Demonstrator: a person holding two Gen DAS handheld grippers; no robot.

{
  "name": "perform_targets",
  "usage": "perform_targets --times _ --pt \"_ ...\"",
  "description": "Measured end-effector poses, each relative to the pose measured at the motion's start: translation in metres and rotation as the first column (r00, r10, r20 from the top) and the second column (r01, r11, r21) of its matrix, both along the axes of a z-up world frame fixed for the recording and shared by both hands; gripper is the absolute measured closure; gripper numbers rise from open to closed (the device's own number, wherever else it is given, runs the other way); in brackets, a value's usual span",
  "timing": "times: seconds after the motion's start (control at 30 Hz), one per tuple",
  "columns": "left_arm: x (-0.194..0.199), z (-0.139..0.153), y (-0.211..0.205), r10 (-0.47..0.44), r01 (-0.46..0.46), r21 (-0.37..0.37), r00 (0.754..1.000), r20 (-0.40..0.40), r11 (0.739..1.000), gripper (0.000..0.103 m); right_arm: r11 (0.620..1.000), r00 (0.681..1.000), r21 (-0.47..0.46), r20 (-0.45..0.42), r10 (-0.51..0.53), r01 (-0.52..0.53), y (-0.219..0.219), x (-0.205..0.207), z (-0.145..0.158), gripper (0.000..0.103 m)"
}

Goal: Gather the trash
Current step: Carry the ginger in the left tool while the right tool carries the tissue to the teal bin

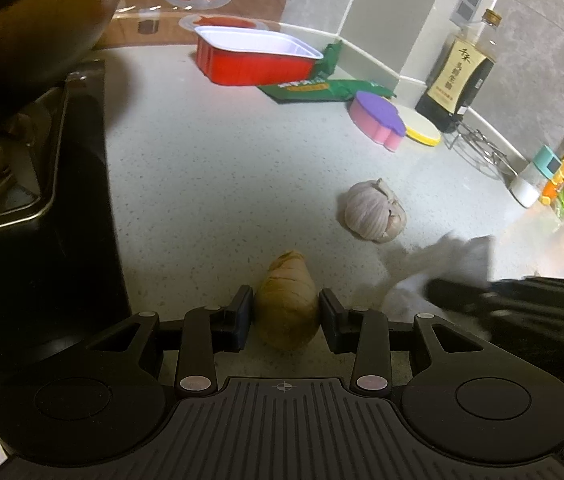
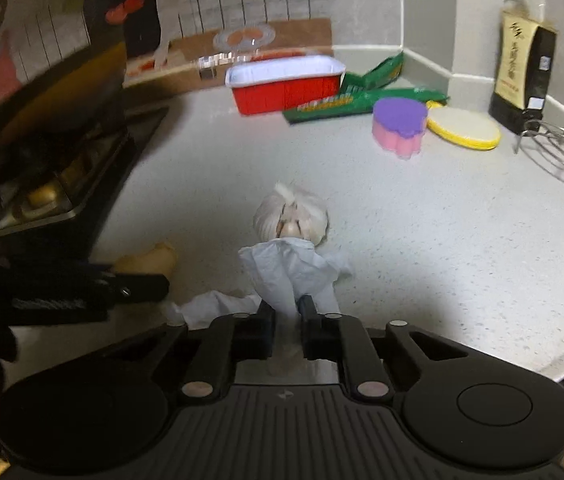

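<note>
Right gripper (image 2: 287,322), bottom centre of the right wrist view: fingers drawn together and clamped on a crumpled white tissue (image 2: 290,270), which rises between the pads and trails to the lower left over the speckled white countertop (image 2: 422,248). Left gripper (image 1: 286,320), bottom centre of the left wrist view: fingers half apart, one on each side of a piece of ginger (image 1: 287,302) lying on the counter; whether the pads press it cannot be told. In that view the tissue shows as a blurred white mass at lower right. Just beyond the tissue, mid-frame: a garlic bulb (image 2: 292,216), papery skin partly split. Left edge: black stove (image 1: 42,208) with a dark wok (image 1: 30,20) above it at upper left. Farther back, right of centre: a pink sponge with a purple top (image 2: 400,122), and just beside it a flat yellow-rimmed disc (image 2: 464,128). Behind these, green snack wrappers (image 2: 346,106) lying flat, touching a red tray with a white rim (image 2: 286,88) near the back wall. Upper right: dark sauce bottle (image 1: 460,76), a wire rack (image 2: 562,156) beside it.
</note>
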State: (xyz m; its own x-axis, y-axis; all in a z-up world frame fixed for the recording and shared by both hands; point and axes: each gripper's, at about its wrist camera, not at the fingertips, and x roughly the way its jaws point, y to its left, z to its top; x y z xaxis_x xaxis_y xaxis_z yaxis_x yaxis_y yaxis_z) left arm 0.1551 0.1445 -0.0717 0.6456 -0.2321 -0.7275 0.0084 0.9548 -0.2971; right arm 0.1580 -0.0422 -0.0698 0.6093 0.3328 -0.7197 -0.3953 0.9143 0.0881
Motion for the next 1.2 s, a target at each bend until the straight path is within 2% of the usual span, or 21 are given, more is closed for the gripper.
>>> perform_targets --times 0.23,0.4,0.5,0.63,0.77,0.9,1.0,1.07,1.2 --pt "-0.001 0.002 -0.002 0.041 -0.041 0.006 0.999 -0.011 0.999 0.062 0.983 1.0 0.185 -0.005 0.012 -0.011 -0.034 -0.029 0.037 0.091" --pt "-0.016 0.005 -0.007 0.051 -0.05 0.008 0.999 -0.006 0.999 0.063 0.955 0.998 0.296 -0.061 0.007 0.012 -0.06 -0.06 0.033 0.091" --pt "-0.037 0.016 -0.019 0.03 -0.03 0.003 0.999 0.041 1.0 0.063 0.937 0.994 0.346 -0.106 -0.013 0.049 -0.083 -0.082 0.024 0.091" --pt "-0.073 0.033 -0.053 -0.078 0.085 -0.078 0.993 0.087 0.993 0.063 0.932 0.987 0.335 -0.13 -0.098 0.136 -0.135 -0.12 0.016 0.091" --pt "-0.096 0.025 -0.113 -0.254 0.258 -0.079 0.966 0.055 0.963 0.063 0.912 0.957 0.307 -0.184 -0.224 0.272 -0.197 -0.153 -0.01 0.091" --pt "-0.1 -0.022 -0.169 -0.38 0.371 -0.114 0.922 -0.076 0.922 0.063 0.859 0.883 0.269 -0.311 -0.351 0.436 -0.244 -0.183 -0.061 0.091" --pt "-0.093 -0.081 -0.209 -0.435 0.409 -0.154 0.871 -0.226 0.899 0.063 0.833 0.838 0.23 -0.367 -0.404 0.503 -0.261 -0.208 -0.093 0.091" --pt "-0.085 -0.13 -0.234 -0.445 0.41 -0.173 0.826 -0.346 0.895 0.063 0.816 0.801 0.196 -0.411 -0.435 0.544 -0.268 -0.227 -0.114 0.091" --pt "-0.074 -0.222 -0.281 -0.454 0.458 -0.121 0.741 -0.495 0.881 0.063 0.793 0.746 0.111 -0.439 -0.501 0.598 -0.277 -0.26 -0.142 0.091"
